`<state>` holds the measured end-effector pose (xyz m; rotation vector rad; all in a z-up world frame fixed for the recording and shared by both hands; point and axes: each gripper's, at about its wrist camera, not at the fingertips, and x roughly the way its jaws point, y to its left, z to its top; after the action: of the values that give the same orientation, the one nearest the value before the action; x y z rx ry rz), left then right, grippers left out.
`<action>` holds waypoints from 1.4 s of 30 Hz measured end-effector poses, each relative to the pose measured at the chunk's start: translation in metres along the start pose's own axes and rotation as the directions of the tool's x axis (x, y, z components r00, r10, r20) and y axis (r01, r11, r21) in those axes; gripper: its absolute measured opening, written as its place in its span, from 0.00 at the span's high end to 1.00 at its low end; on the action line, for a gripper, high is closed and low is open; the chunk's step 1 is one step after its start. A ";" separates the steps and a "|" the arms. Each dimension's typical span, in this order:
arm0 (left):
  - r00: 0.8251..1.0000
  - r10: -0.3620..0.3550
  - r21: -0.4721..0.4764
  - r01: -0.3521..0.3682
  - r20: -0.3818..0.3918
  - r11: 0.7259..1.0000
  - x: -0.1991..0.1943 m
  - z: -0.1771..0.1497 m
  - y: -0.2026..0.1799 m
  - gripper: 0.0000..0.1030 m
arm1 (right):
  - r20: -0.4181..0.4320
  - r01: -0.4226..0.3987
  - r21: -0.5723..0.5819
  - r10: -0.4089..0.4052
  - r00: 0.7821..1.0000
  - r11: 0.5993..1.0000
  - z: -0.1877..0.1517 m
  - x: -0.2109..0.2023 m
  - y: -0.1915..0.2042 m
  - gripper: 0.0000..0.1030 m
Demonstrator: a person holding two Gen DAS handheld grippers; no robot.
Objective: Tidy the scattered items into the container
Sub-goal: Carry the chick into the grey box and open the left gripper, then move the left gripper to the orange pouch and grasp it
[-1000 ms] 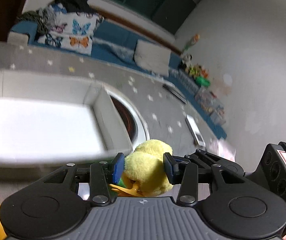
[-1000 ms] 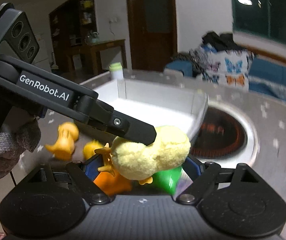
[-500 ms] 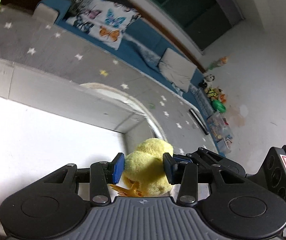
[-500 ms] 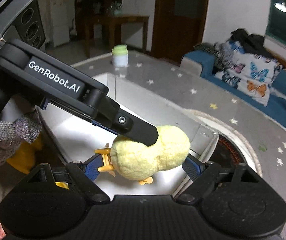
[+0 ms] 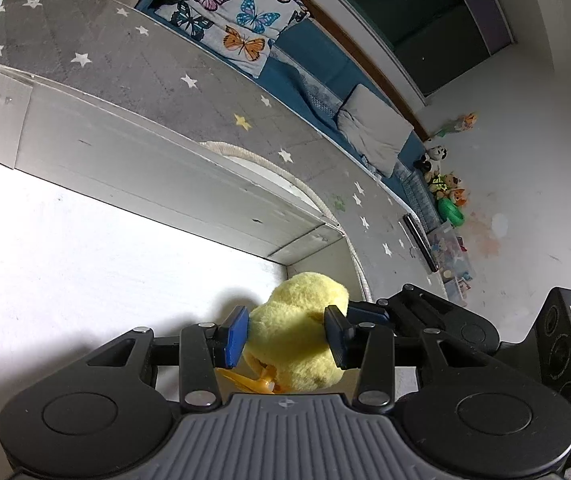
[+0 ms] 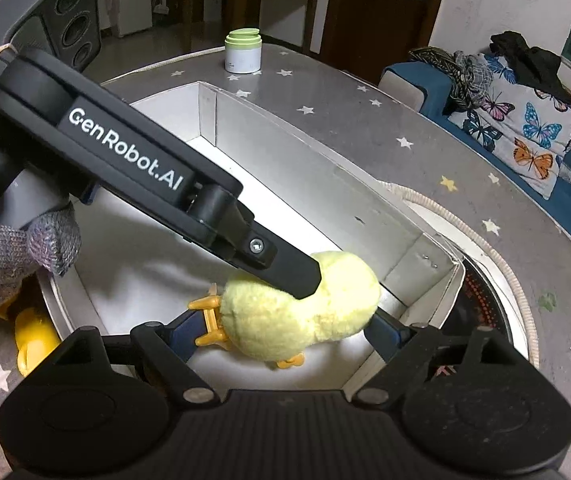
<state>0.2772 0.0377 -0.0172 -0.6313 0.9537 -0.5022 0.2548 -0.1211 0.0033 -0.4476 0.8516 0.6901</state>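
A yellow plush chick with orange feet is held between both grippers over the white box. My left gripper is shut on the chick, blue pads pressing its sides. In the right wrist view the chick sits between my right gripper's fingers, which press its two ends; the left gripper's finger lies across its top. The chick hangs low inside the box, near its right corner.
A yellow toy lies on the table outside the box's left wall. A white jar with a green lid stands beyond the box. A round burner is set in the star-patterned grey table to the right.
Both grippers carried the chick from in front of the box over its wall and down into it. The orange and green toys below the chick have dropped out of view.
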 end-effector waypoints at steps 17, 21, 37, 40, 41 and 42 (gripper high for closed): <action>0.997 -0.024 0.077 0.019 0.072 0.997 -0.029 -0.011 -0.023 0.57 | 0.084 0.081 0.042 -0.084 0.993 0.996 -0.003 -0.027 0.001 0.06; 0.993 -0.024 0.145 0.007 0.114 0.989 -0.054 -0.027 -0.038 0.57 | 0.171 0.136 0.080 -0.148 0.974 0.987 -0.020 -0.055 0.014 0.06; 0.986 0.053 0.263 -0.093 0.155 0.960 -0.104 -0.125 -0.051 0.57 | 0.277 0.088 0.243 -0.156 0.948 0.966 -0.123 -0.103 0.093 0.06; 0.986 0.072 0.271 -0.111 0.151 0.956 -0.107 -0.142 -0.049 0.57 | 0.278 0.080 0.232 -0.145 0.950 0.970 -0.130 -0.104 0.105 0.06; 0.986 0.078 0.273 -0.117 0.150 0.955 -0.107 -0.148 -0.048 0.57 | 0.279 0.070 0.231 -0.135 0.951 0.970 -0.131 -0.103 0.108 0.06; 0.985 0.084 0.275 -0.123 0.148 0.953 -0.108 -0.154 -0.047 0.57 | 0.280 0.058 0.231 -0.123 0.952 0.971 -0.132 -0.103 0.111 0.06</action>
<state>0.0857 0.0323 0.0132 -0.3488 0.7639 -0.4852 0.0581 -0.1621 -0.0019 -0.1771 0.6133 0.5517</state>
